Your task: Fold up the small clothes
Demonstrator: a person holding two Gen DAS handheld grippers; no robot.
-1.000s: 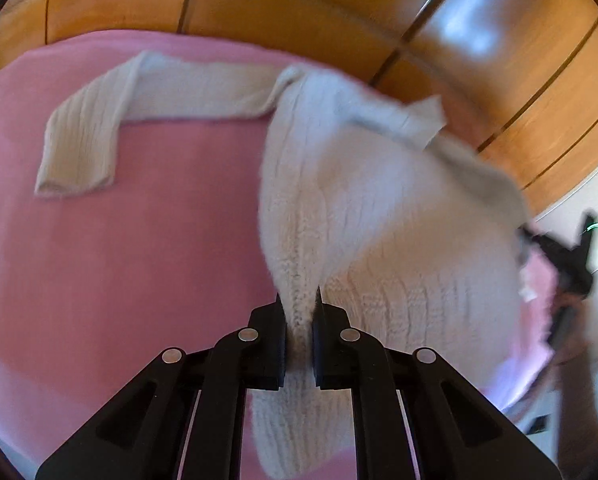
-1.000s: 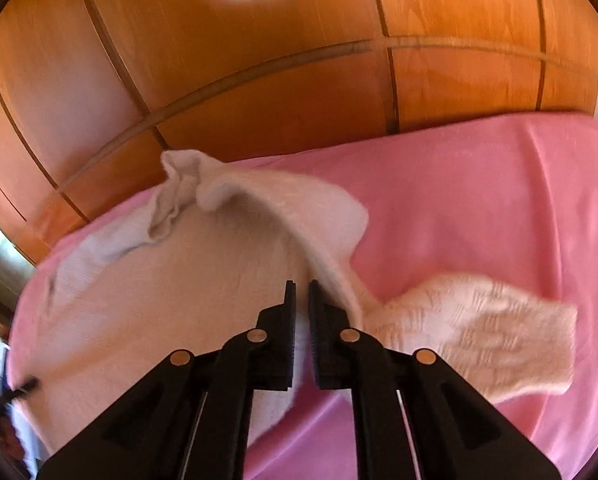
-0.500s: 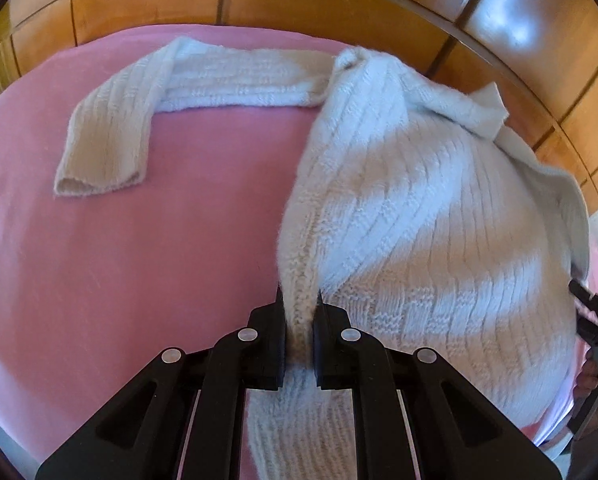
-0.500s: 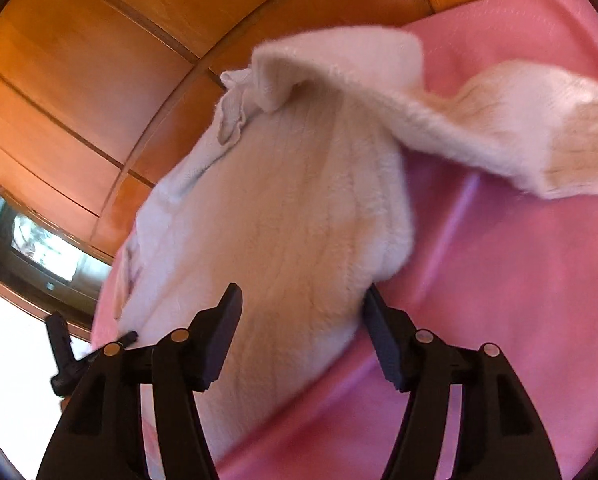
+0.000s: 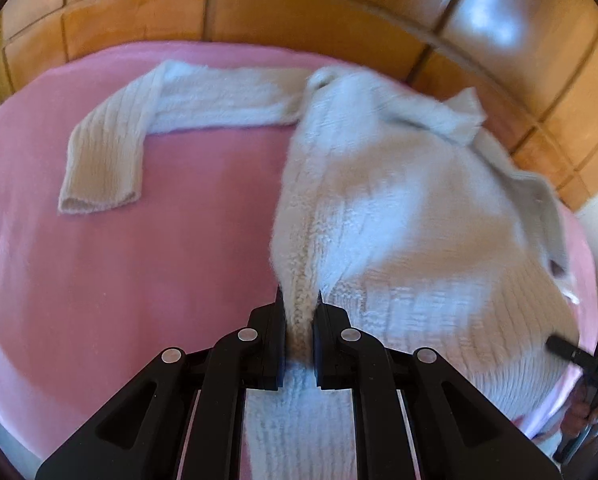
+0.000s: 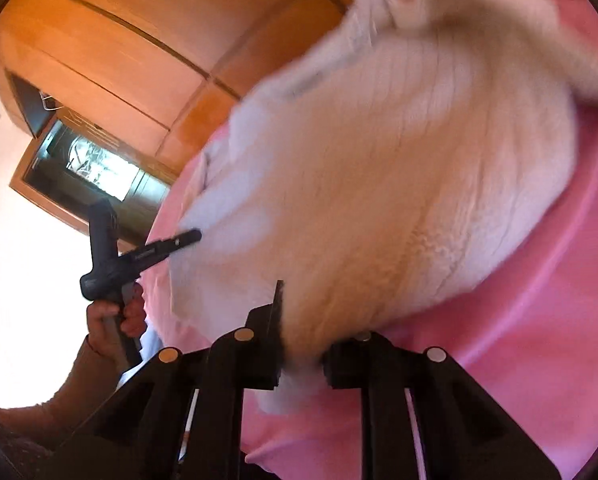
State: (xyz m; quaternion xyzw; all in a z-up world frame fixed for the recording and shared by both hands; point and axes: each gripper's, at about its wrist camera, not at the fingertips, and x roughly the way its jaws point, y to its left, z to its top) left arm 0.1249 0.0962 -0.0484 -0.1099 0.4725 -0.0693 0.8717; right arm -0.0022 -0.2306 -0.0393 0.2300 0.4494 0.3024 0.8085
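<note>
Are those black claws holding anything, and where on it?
Both hold the white knit sweater by its bottom hem: left gripper at one corner, right gripper at the other.

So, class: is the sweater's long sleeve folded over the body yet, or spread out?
Spread out. The sleeve lies on the pink blanket, away from the sweater body, bent at the cuff.

In the right wrist view the white sweater [image 6: 399, 168] is smeared by motion blur, and its knit covers the tip of the right gripper [image 6: 302, 340], so the grip there cannot be judged. At the right edge of the left wrist view, the other gripper is cut off and blurred.
</note>
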